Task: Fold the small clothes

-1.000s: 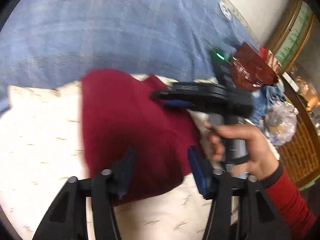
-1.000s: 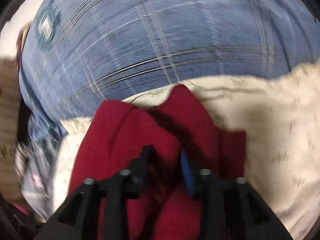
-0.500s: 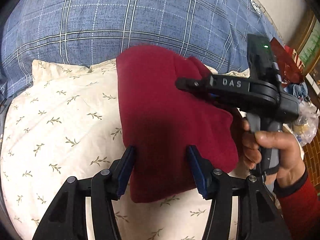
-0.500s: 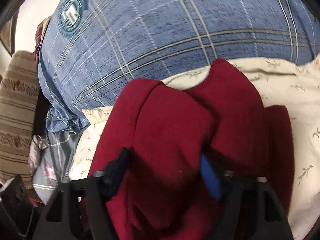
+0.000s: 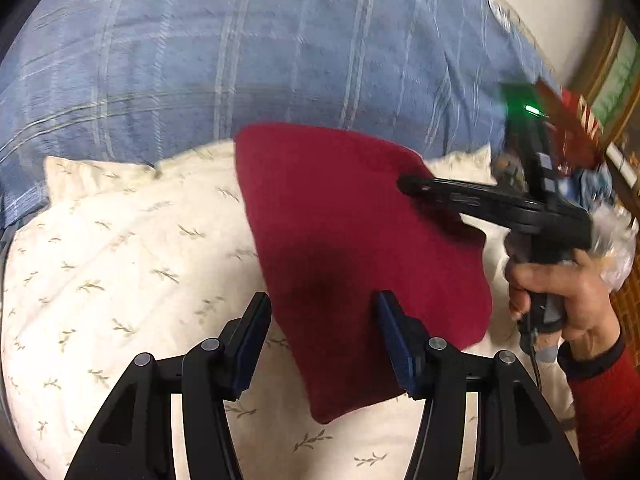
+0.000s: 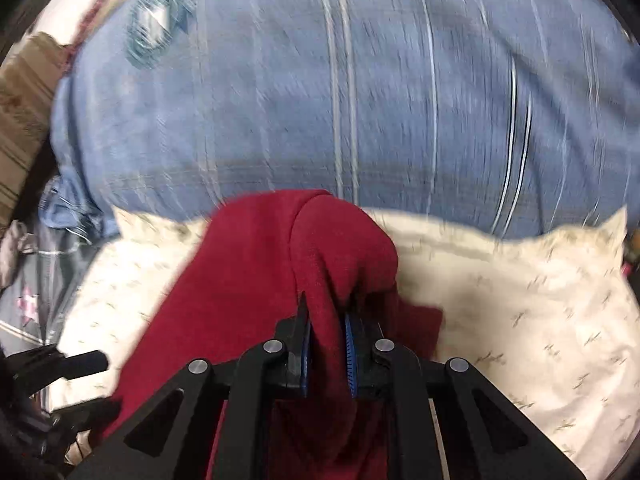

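A dark red cloth (image 5: 352, 248) lies folded on a cream leaf-print pillow (image 5: 120, 264). My left gripper (image 5: 320, 320) is open, its fingers either side of the cloth's near edge, holding nothing. My right gripper (image 6: 326, 328) is shut on a fold of the red cloth (image 6: 256, 280) and lifts that fold into a ridge. In the left wrist view the right gripper (image 5: 404, 184) reaches in from the right over the cloth's far right corner, held by a hand in a red sleeve.
A blue plaid bedcover (image 5: 260, 48) spreads behind the pillow. Clutter with a plastic bag (image 5: 616, 240) and a red packet sits at the right by wooden furniture. A striped brown cushion (image 6: 24, 92) and grey fabric with pink stars (image 6: 28, 304) lie at the left.
My right gripper has closed on a fold of the red cloth; half a second ago its jaws were apart around it. The left gripper stayed open over the near edge.
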Demonstrator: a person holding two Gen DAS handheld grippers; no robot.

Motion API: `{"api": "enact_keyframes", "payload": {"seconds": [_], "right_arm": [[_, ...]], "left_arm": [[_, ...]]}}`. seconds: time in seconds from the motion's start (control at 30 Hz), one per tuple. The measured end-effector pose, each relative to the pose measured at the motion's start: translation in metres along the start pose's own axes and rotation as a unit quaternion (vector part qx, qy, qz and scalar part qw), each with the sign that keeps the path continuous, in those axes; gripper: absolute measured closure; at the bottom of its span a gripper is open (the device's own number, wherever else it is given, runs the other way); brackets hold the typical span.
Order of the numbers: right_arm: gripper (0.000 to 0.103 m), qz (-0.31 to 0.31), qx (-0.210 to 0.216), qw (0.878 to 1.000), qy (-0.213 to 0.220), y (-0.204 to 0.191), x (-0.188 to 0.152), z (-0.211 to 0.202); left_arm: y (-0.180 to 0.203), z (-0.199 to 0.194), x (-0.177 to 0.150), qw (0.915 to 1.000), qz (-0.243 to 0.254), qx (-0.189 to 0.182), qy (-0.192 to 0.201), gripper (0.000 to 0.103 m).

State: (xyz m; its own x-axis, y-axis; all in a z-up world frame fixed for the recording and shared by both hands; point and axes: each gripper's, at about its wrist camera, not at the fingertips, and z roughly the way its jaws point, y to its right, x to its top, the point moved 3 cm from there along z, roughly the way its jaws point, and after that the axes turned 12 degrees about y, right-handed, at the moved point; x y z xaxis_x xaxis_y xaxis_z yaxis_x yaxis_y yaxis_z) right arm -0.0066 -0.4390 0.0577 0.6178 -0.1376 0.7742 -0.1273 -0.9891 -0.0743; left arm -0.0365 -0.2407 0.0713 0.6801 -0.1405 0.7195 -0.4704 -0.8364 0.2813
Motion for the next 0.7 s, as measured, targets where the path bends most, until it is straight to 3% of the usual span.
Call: {"api": "enact_keyframes", "payload": {"seconds": [0.07, 0.1, 0.13, 0.2, 0.23, 0.3, 0.4, 0.5, 0.57, 0.7], "right_arm": [[0.088, -0.008, -0.027, 0.999, -0.025, 0.005, -0.014, 0.018], [0.083, 0.0, -0.025, 0.999, -0.031, 0.007, -0.018, 0.02], [0.069, 0.013, -0.025, 0.999, -0.025, 0.009, -0.018, 0.014], [0.059, 0.048, -0.014, 0.999, -0.016, 0.015, -0.015, -0.006], [0.048, 0.069, 0.001, 0.998, -0.012, 0.017, -0.016, -0.018], [0.038, 0.117, 0.057, 0.991, -0.002, 0.02, -0.025, -0.049], [0.038, 0.142, 0.101, 0.985, -0.015, 0.018, -0.051, -0.082], [0.043, 0.139, 0.117, 0.983, -0.024, 0.007, -0.068, -0.091], [0.054, 0.13, 0.131, 0.982, -0.027, -0.003, -0.073, -0.086], [0.092, 0.102, 0.134, 0.984, -0.061, -0.019, -0.079, -0.058]], "left_arm": [[0.0, 0.009, -0.004, 0.9999, -0.002, 0.008, -0.013, 0.048], [-0.001, 0.01, -0.006, 0.9998, 0.0, 0.013, -0.016, 0.048], [-0.002, 0.01, -0.006, 0.9998, 0.001, 0.013, -0.016, 0.048], [-0.008, 0.007, -0.005, 0.9998, -0.008, 0.012, -0.015, 0.046], [-0.011, 0.006, -0.005, 0.9997, -0.015, 0.01, -0.015, 0.045], [-0.016, 0.007, -0.006, 0.9996, -0.022, 0.009, -0.013, 0.043], [-0.019, 0.01, -0.01, 0.9996, -0.024, 0.012, -0.01, 0.042], [-0.018, 0.009, -0.01, 0.9995, -0.026, 0.016, -0.009, 0.042], [-0.017, 0.008, -0.01, 0.9993, -0.033, 0.016, -0.01, 0.043], [-0.016, 0.005, -0.011, 0.9992, -0.032, 0.022, -0.011, 0.043]]}}
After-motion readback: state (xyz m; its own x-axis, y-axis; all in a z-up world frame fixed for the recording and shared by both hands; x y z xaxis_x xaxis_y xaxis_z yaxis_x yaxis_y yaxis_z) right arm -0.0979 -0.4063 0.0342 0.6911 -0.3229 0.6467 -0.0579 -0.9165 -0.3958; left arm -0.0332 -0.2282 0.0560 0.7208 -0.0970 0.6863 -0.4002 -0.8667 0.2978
